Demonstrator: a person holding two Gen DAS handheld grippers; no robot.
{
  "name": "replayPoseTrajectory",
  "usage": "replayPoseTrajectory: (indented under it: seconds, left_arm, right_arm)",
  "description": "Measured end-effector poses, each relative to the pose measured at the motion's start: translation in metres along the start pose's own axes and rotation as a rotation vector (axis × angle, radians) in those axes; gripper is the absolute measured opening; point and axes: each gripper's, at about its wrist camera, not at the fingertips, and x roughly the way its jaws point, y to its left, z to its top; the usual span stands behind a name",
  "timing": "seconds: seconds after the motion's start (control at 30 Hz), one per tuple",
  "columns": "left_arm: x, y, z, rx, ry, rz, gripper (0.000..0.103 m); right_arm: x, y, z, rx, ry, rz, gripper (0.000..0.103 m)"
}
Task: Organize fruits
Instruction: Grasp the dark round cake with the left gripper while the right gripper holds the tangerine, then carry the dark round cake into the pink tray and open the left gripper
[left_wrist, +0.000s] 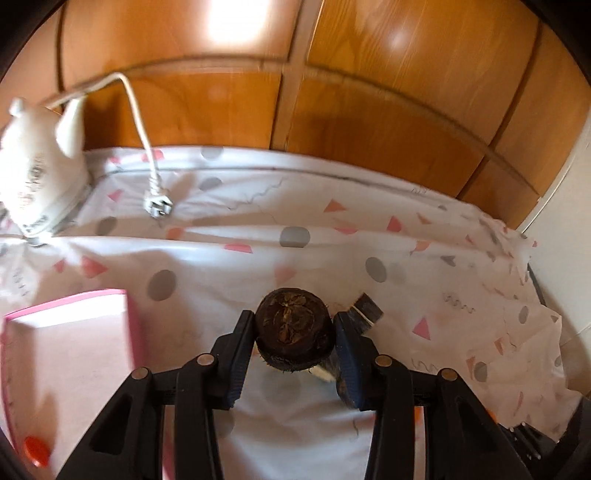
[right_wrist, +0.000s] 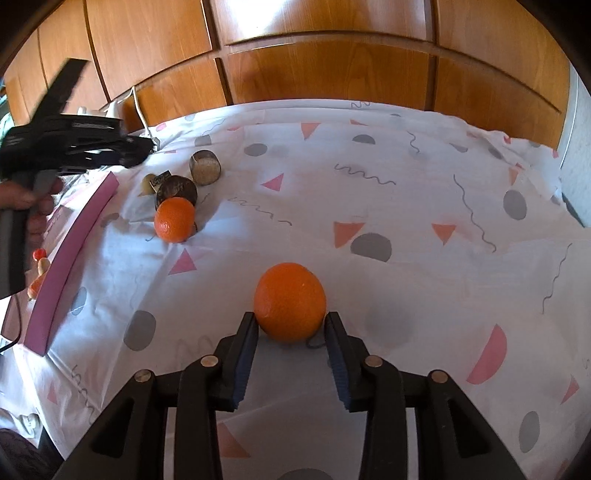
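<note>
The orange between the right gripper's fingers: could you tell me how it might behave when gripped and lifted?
The orange looks round, so it would probably roll on the cloth if nudged. Its dimpled peel likely gives the right gripper decent friction. It seems firm, yet hard squeezing might bruise it.

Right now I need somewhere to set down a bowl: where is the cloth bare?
The cloth is bare from the near orange rightward and back to the wardrobe side. It is also bare between that orange and the pink box. The back left is crowded: the far orange and two dark round things sit beside the box.
</note>
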Motion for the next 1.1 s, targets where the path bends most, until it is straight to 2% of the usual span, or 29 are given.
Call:
replayPoseTrajectory:
  seconds: [0.13, 0.3, 0.5, 0.67, 0.7, 0.73, 0.8, 1.0, 1.1]
  left_arm:
    - [-0.034, 0.004, -0.015, -0.038, -0.051, -0.005, 0.044]
    - [-0.064, 0.015, -0.050, -0.098, -0.065, 0.003, 0.043]
    - [-0.098, 0.027, -0.094, -0.091, -0.081, 0.050, 0.044]
    - [-0.127, 0.056, -0.127, -0.161, -0.100, 0.091, 0.044]
    - [-0.131, 0.062, -0.131, -0.177, -0.102, 0.100, 0.044]
    - [-0.138, 0.073, -0.138, -0.211, -0.105, 0.117, 0.044]
    - [-0.147, 0.093, -0.150, -0.265, -0.113, 0.142, 0.043]
    - [-0.157, 0.143, -0.165, -0.415, -0.110, 0.201, 0.044]
    - [-0.154, 0.152, -0.157, -0.426, -0.119, 0.210, 0.044]
  right_arm:
    - [0.000, 0.000, 0.000, 0.010, -0.001, 0.005, 0.038]
    - [-0.001, -0.004, 0.000, 0.043, 0.000, 0.021, 0.038]
    - [-0.004, -0.007, 0.006, 0.078, -0.011, 0.021, 0.054]
    - [-0.003, -0.008, 0.013, 0.070, -0.023, -0.015, 0.055]
    - [-0.003, -0.008, 0.014, 0.072, -0.024, -0.017, 0.053]
    - [-0.003, -0.008, 0.015, 0.070, -0.030, -0.017, 0.044]
    - [-0.005, -0.002, 0.017, 0.046, -0.040, -0.021, 0.035]
    - [-0.008, 0.013, 0.013, -0.011, -0.029, -0.056, 0.035]
    - [-0.009, 0.015, 0.012, -0.016, -0.022, -0.054, 0.035]
